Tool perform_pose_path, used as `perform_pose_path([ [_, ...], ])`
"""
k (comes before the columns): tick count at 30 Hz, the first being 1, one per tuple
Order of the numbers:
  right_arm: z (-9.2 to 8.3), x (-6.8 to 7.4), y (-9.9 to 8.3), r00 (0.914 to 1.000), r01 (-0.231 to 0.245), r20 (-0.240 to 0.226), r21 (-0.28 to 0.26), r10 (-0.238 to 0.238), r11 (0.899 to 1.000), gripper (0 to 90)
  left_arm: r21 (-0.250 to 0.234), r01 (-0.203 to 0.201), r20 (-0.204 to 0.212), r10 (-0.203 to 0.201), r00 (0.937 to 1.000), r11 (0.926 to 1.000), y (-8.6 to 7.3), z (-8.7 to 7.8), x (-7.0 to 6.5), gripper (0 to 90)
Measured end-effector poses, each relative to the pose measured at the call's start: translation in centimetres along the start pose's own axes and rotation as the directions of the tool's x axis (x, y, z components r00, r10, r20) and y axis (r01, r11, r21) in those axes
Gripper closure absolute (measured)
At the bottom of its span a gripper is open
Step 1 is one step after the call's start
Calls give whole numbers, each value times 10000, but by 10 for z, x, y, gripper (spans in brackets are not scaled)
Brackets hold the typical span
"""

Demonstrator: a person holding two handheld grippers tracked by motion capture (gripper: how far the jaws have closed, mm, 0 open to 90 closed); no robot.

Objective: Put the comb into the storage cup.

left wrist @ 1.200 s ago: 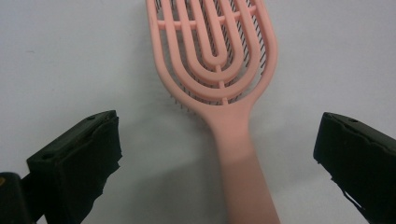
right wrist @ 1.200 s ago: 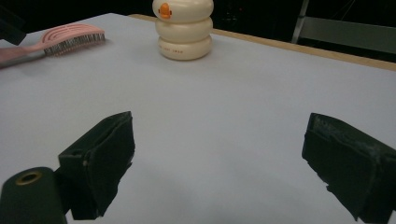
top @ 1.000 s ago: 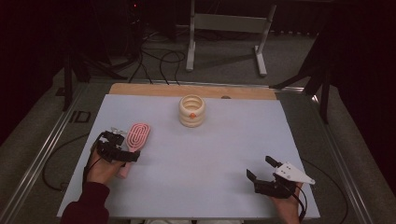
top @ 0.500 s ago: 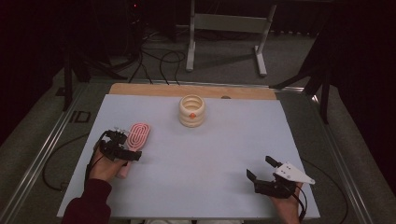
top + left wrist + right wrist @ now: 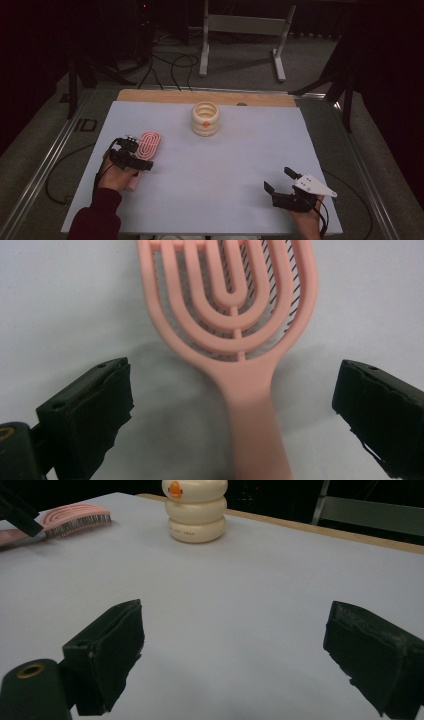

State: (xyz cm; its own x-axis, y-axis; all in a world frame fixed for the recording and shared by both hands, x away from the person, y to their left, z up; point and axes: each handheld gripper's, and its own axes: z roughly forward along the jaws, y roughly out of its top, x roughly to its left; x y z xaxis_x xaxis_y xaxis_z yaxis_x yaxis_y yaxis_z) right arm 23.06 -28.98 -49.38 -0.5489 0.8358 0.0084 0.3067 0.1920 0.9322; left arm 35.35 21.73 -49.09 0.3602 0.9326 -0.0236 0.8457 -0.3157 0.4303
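Pale blue matting covers the table (image 5: 210, 195), and on its left side lies my pink hairbrush (image 5: 148, 144) — flat, looped ribs up. From the left gripper (image 5: 235, 405) view I see dark bristles under those ribs, the handle running between widely parted jaws, untouched. My right gripper (image 5: 283, 183) rests released near the front edge — its view shows a cream ribbed jar (image 5: 196, 511) with an orange spot.

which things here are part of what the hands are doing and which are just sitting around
In the job:
- pink hairbrush, lying flat on the table, handle between the open jaws
- left gripper, open around that handle, not touching it

Lying about:
- cream ringed holder with an orange dot, upright at the far middle
- right gripper, open over bare table
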Motion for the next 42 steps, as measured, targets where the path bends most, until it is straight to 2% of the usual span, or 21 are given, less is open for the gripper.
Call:
perform_pose_path([
  [6, -1, -1, 0, 10000, -18, 6, -24, 18, 10000, 92, 235, -80, 38, 79, 10000, 9997, 3, 5, -1, 39],
  [16, 0, -1, 0, 10000, -10, 31, 4, 10, 10000, 92, 642, 172, 137, -181, 9997, 9978, 5, 11, 2, 61],
  [21, 0, -1, 0, 10000, 5, 30, 19, -5, 10000, 93, 891, 255, 73, -263, 9996, 9957, 5, 12, 3, 107],
  [27, 0, -1, 0, 10000, -7, 68, 34, 7, 10000, 93, 994, 353, -58, -349, 9994, 9944, 5, 11, 5, 230],
  [30, 0, -1, 0, 9999, 0, 106, 75, 0, 10000, 93, 957, 448, 97, -460, 9989, 9944, 5, 9, 5, 308],
  [35, 0, -1, 0, 9999, -2, 109, 91, 1, 10000, 93, 1124, 360, 174, -382, 9991, 9930, 6, 6, 3, 435],
  [37, 0, -1, -1, 9999, 20, 117, 107, -22, 9999, 93, 1167, 218, 503, -278, 9983, 9929, 6, 5, 1, 469],
  [40, 1, -2, -1, 9999, 35, 133, 140, -36, 9999, 93, 1213, 182, 434, -236, 9988, 9924, 7, 5, 0, 493],
  [41, 1, -2, -1, 9999, 35, 133, 140, -36, 9999, 93, 1398, 94, 318, -140, 9994, 9901, 8, 5, -1, 493],
  [42, 1, -2, -1, 9999, 8, 153, 141, -10, 9999, 93, 1468, 114, 313, -161, 9994, 9891, 8, 4, 0, 546],
])
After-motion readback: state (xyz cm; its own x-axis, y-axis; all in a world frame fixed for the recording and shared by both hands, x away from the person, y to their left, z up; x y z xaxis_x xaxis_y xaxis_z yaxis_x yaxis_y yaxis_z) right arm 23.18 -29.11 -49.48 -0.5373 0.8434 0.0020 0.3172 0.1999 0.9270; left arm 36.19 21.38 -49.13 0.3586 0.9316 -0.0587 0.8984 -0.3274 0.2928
